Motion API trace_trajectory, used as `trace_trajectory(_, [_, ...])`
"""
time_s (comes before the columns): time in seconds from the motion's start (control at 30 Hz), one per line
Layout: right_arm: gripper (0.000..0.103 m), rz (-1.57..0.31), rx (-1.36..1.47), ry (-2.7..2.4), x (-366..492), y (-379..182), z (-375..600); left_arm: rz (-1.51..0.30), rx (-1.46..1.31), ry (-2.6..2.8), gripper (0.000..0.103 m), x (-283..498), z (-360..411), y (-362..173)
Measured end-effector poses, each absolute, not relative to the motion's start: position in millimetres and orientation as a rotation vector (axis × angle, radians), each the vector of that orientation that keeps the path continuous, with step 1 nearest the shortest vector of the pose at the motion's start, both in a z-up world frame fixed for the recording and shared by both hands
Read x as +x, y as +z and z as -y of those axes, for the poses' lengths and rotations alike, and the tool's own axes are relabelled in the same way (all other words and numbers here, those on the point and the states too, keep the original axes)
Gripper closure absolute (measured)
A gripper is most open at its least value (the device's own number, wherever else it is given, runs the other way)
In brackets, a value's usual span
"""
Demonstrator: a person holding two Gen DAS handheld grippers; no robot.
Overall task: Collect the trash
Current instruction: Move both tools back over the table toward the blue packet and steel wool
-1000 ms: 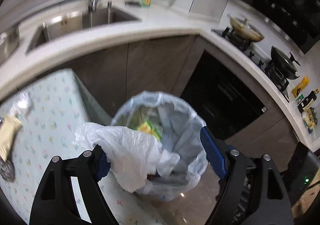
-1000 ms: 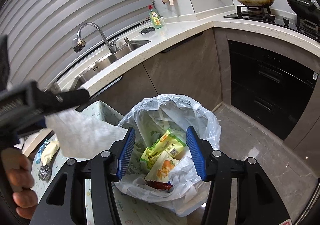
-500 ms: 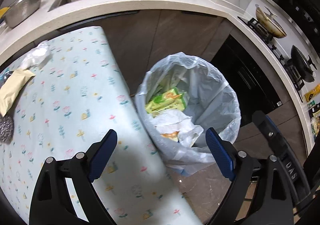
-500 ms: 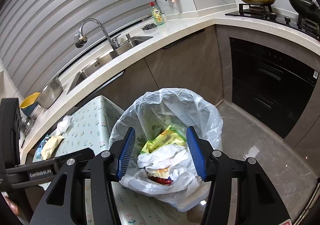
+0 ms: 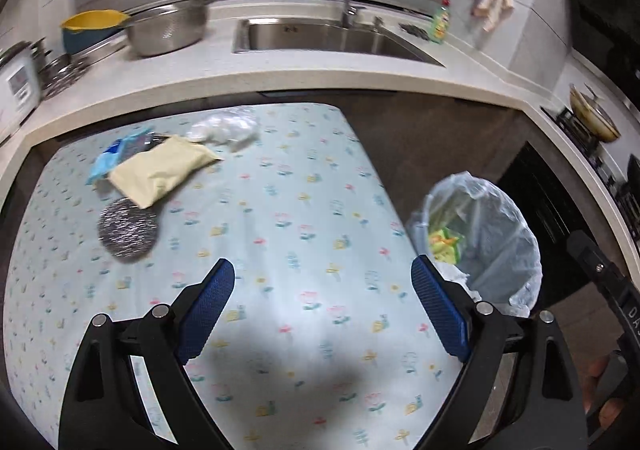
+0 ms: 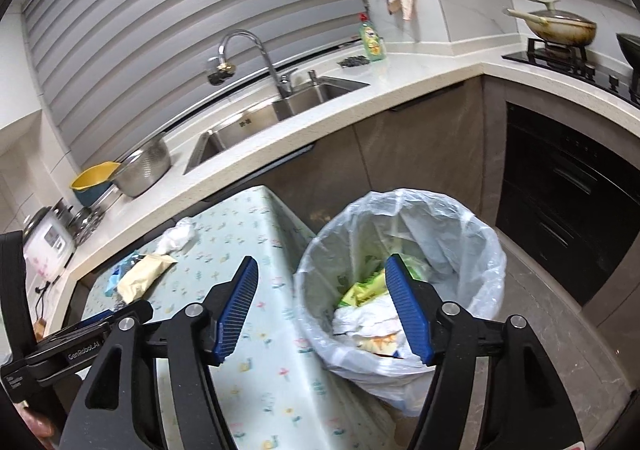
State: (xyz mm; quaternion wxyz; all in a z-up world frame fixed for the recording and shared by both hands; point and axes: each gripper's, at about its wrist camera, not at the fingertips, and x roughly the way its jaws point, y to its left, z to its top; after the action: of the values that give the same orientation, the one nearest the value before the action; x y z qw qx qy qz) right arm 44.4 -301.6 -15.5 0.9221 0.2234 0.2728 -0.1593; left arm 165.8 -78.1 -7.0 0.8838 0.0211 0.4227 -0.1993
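A bin lined with a clear bag (image 5: 492, 234) (image 6: 452, 234) stands on the floor right of the floral-cloth table (image 5: 280, 234) (image 6: 256, 274); it holds wrappers and a white plastic bag (image 6: 368, 322). On the table's far left lie a pale yellow packet (image 5: 160, 170) (image 6: 140, 278), a blue wrapper (image 5: 116, 154), a crumpled white plastic piece (image 5: 224, 128) (image 6: 178, 236) and a steel scourer (image 5: 128, 230). My left gripper (image 5: 322, 306) is open and empty over the table. My right gripper (image 6: 322, 310) is open and empty above the bin's left rim.
A counter with a sink (image 5: 332, 36) (image 6: 272, 114), a colander (image 5: 168, 30), a yellow bowl (image 5: 90, 28) and a soap bottle (image 6: 372, 40) runs behind. A hob with a pan (image 6: 556, 28) and a dark oven (image 6: 568, 186) lie right.
My left gripper let the white plastic bag fall into the bin, then swung left over the table. My right gripper stayed above the bin, shifting slightly left.
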Motion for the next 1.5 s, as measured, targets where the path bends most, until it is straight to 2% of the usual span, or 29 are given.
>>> trace_trajectory(0.4, [0.031,-0.587,0.39,-0.192,83,4,216,-0.822,-0.034,-0.243,0.012,180,-30,8])
trace_trajectory(0.83, [0.029,-0.708,0.361,-0.01,171,-17,109,-0.799,-0.047,-0.085,0.009,222,-138,-3])
trace_trajectory(1.13, [0.029,-0.832,0.395,0.074,266,-63,61,-0.821,-0.05,-0.095,0.007,280,-164,-23])
trace_trajectory(1.5, [0.029,-0.915,0.404,0.101,351,-117,29,-0.856,-0.04,-0.136,0.007,356,-157,-59])
